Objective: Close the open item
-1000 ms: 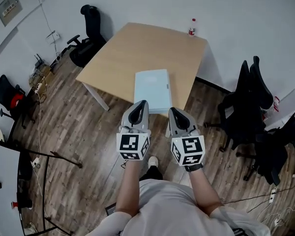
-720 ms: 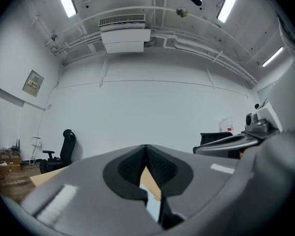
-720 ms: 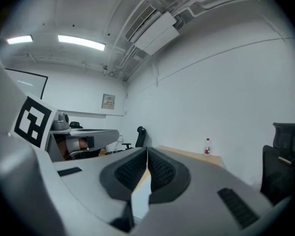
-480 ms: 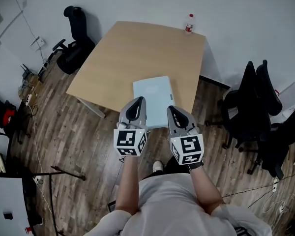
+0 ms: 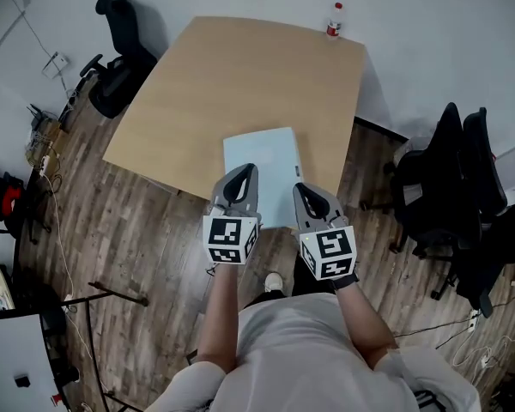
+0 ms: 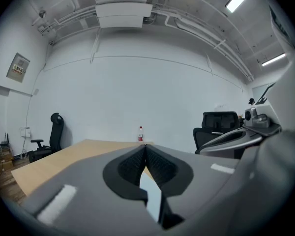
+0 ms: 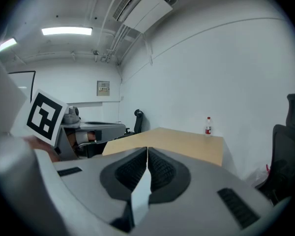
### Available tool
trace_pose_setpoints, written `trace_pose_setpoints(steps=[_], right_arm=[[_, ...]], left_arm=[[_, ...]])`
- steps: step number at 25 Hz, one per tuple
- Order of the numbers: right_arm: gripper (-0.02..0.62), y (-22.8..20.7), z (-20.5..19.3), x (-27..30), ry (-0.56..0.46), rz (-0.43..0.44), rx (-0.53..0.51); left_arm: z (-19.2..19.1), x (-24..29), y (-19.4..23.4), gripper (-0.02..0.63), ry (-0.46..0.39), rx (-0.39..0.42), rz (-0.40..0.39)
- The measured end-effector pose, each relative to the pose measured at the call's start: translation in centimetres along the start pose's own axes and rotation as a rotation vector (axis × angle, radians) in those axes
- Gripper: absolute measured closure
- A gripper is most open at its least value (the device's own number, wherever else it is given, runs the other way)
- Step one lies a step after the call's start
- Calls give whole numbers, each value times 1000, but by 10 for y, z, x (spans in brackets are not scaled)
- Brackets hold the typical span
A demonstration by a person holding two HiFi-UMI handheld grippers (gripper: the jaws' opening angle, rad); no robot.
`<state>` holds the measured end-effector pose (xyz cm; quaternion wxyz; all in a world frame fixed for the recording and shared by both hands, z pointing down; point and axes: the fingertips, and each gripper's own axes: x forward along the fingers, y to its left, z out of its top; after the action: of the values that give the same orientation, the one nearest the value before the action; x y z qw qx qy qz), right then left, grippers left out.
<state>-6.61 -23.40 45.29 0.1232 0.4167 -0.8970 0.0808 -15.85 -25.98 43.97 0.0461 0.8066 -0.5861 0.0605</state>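
Observation:
A flat pale blue rectangular item (image 5: 262, 163) lies at the near edge of the wooden table (image 5: 232, 75). It looks flat from above; I cannot tell how its lid stands. My left gripper (image 5: 245, 172) hovers over its near left part, jaws shut and empty. Beside it my right gripper (image 5: 302, 188) is held over the item's near right corner, also shut on nothing. In the left gripper view the left gripper (image 6: 145, 147) has its jaws meeting, with a sliver of the pale item (image 6: 152, 195) below them. The right gripper (image 7: 147, 150) shows the same, and the item (image 7: 140, 195) shows below it.
A small bottle (image 5: 334, 20) with a red label stands at the table's far edge by the wall. A black office chair (image 5: 116, 50) stands at the left, and black chairs (image 5: 451, 178) crowd the right. Cables and gear (image 5: 43, 136) lie on the wooden floor at the left.
The person has shifted, so the table and item sit further left and lower in view. Both grippers stay side by side and shut, now slightly over the item's near edge.

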Motion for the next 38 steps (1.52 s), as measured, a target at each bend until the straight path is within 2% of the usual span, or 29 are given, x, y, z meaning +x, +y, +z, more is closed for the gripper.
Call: trace_pose_setpoints(steps=[8, 18, 38], right_arm=[[581, -31, -41, 25, 93, 14, 59], [581, -66, -94, 43, 214, -6, 115], [581, -57, -173, 81, 402, 79, 186]], left_arm=[[-43, 55, 0, 597, 128, 4, -38], [-80, 108, -13, 597, 222, 22, -101], [-170, 163, -21, 597, 435, 60, -172]])
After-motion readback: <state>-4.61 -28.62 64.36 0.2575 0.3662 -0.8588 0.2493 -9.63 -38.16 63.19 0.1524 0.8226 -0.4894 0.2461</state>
